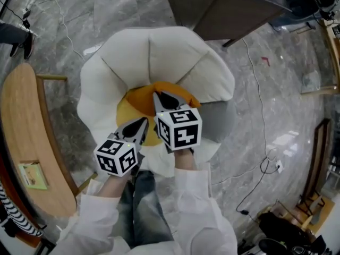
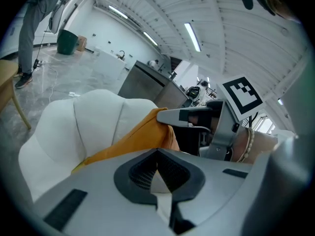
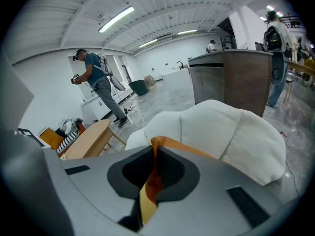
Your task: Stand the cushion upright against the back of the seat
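**two grippers pinch an orange cushion, tilted in a white petal chair**

a white chair (image 1: 149, 52) with a scalloped, petal-like back stands on a grey marble floor (image 1: 276, 121). a curved wooden bench (image 1: 21, 126) sits close by the chair's left side, and a dark cabinet (image 1: 223, 4) stands just behind its back right petal. a thin cable (image 1: 255, 89) trails over the floor to the right. another person (image 3: 93, 77) stands well off across the room.

the cushion (image 1: 127, 110) lies in the hollow of the seat, its long side running across from the left edge to the right. it is tilted, not upright. its far edge is raised toward the back petals and its near edge is low by the seat's front rim.

the right gripper (image 1: 159, 97) has its jaws pressed together on a fold of orange fabric at the raised far edge. the left gripper (image 1: 142, 122) is closed to a slit on a pale strip of fabric at the cushion's near left edge.

the back petals above the cushion are bare, and open floor lies to the right of the chair.
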### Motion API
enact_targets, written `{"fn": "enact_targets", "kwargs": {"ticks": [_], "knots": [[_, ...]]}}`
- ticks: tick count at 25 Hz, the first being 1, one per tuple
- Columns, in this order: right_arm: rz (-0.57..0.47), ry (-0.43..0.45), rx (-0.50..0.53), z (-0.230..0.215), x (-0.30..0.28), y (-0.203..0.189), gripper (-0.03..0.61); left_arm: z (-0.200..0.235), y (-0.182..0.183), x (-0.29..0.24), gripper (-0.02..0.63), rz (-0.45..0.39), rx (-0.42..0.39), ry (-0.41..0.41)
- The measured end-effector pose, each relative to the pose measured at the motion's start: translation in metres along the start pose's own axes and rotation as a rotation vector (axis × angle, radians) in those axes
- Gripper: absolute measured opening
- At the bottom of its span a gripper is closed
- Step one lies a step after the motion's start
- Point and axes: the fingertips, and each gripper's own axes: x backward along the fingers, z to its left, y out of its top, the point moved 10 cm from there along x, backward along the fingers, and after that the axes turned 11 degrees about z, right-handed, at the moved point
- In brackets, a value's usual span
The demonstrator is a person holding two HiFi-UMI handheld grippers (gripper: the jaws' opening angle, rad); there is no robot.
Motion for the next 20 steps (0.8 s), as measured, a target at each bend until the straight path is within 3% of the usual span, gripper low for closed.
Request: {"fn": "enact_targets", "kwargs": {"ticks": [7,20], "knots": [[0.008,0.024,0.065,0.003,-0.029,0.022,0.023,0.017,0.014,-0.013,0.008,-0.014,0.021,0.027],[-0.094,-0.039,-0.014,-0.010,-0.067,0.053,0.025,0.048,0.010,-0.011,0.008,-0.017,0.048,0.056]]}}
